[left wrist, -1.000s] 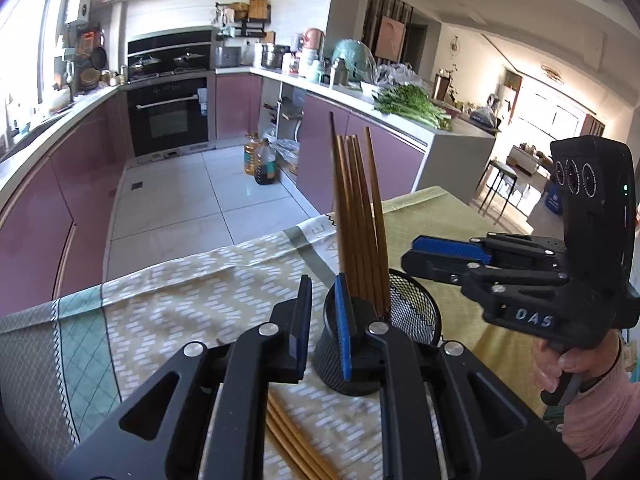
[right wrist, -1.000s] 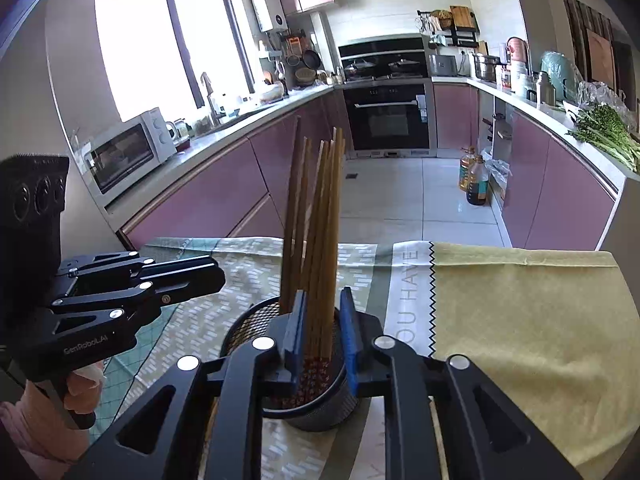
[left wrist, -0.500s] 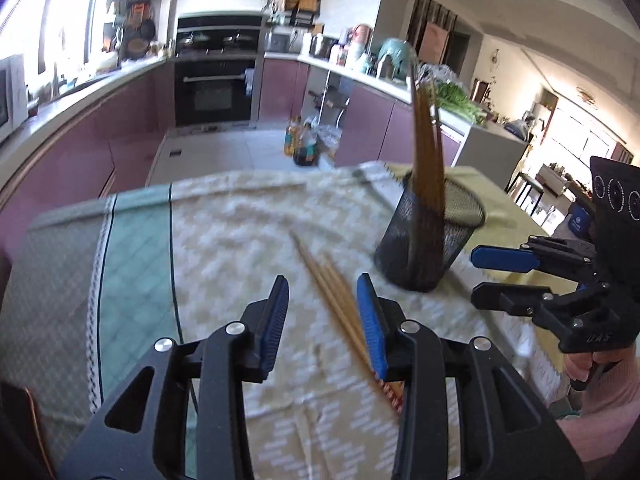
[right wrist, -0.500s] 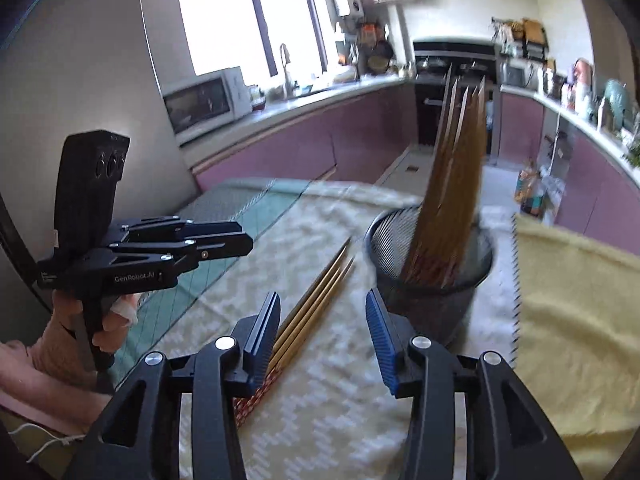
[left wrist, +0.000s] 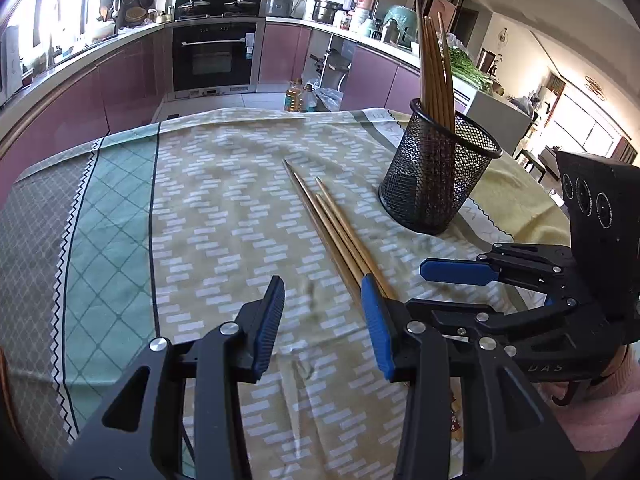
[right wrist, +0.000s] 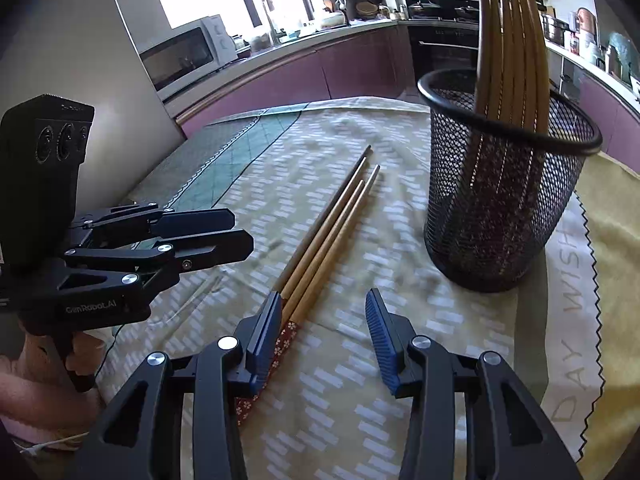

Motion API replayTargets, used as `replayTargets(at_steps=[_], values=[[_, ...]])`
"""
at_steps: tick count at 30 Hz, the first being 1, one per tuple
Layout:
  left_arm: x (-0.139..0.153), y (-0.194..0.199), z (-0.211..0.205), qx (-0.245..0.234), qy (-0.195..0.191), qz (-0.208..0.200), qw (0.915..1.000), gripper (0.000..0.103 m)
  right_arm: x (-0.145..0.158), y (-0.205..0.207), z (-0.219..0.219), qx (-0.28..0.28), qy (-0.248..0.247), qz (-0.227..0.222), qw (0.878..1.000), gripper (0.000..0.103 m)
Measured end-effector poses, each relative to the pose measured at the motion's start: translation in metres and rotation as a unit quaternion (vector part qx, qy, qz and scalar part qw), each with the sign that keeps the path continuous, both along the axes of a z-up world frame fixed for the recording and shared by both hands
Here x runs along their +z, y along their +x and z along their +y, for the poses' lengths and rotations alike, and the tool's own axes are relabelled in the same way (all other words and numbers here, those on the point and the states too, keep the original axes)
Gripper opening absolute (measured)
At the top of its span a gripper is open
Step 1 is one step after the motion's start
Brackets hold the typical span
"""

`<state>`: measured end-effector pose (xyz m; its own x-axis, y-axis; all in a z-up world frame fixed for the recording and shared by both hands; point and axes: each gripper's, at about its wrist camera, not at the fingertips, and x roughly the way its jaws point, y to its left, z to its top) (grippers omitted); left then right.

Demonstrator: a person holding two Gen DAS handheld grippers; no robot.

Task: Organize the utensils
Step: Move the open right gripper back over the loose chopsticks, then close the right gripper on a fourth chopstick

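From my left wrist view, the handle ends of the loose chopsticks [left wrist: 336,232] pass under my left gripper [left wrist: 322,322] and out of sight. In my right wrist view the tops of the standing chopsticks [right wrist: 510,40] in the mesh holder [right wrist: 500,208] are cut off by the frame's upper edge. Beside the holder, the printed lettering [right wrist: 570,292] on the tablecloth [right wrist: 340,400] runs off partly unread.

1. We see both grippers, left gripper [left wrist: 322,322] and right gripper [right wrist: 322,338]: black linkage frames, silver screws, ribbed blue pads [left wrist: 376,330].
2. White "GenRobot.AI" and "DAS" lettering; three-lens black modules.
3. Pink sleeves, bare skin.
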<state>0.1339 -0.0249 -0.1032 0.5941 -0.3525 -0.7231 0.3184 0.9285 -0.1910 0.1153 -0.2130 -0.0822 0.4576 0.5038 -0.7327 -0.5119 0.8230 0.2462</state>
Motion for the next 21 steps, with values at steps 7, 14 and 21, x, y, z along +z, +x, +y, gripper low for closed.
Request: replayTargets(at_steps=[7,14,21], values=[[-0.004,0.008,-0.007,0.0,0.013,0.01,0.9999,0.04,-0.004,0.003,0.005,0.0,-0.009,-0.001,1.0,0.041],[-0.008,0.017,-0.014,-0.005,0.022,0.015,0.9996,0.04,-0.004,0.003,0.011,-0.001,-0.028,-0.012,1.0,0.038],[-0.013,0.025,-0.022,-0.011,0.035,0.022,0.9991,0.04,-0.004,0.001,0.008,-0.005,-0.033,-0.012,0.999,0.032]])
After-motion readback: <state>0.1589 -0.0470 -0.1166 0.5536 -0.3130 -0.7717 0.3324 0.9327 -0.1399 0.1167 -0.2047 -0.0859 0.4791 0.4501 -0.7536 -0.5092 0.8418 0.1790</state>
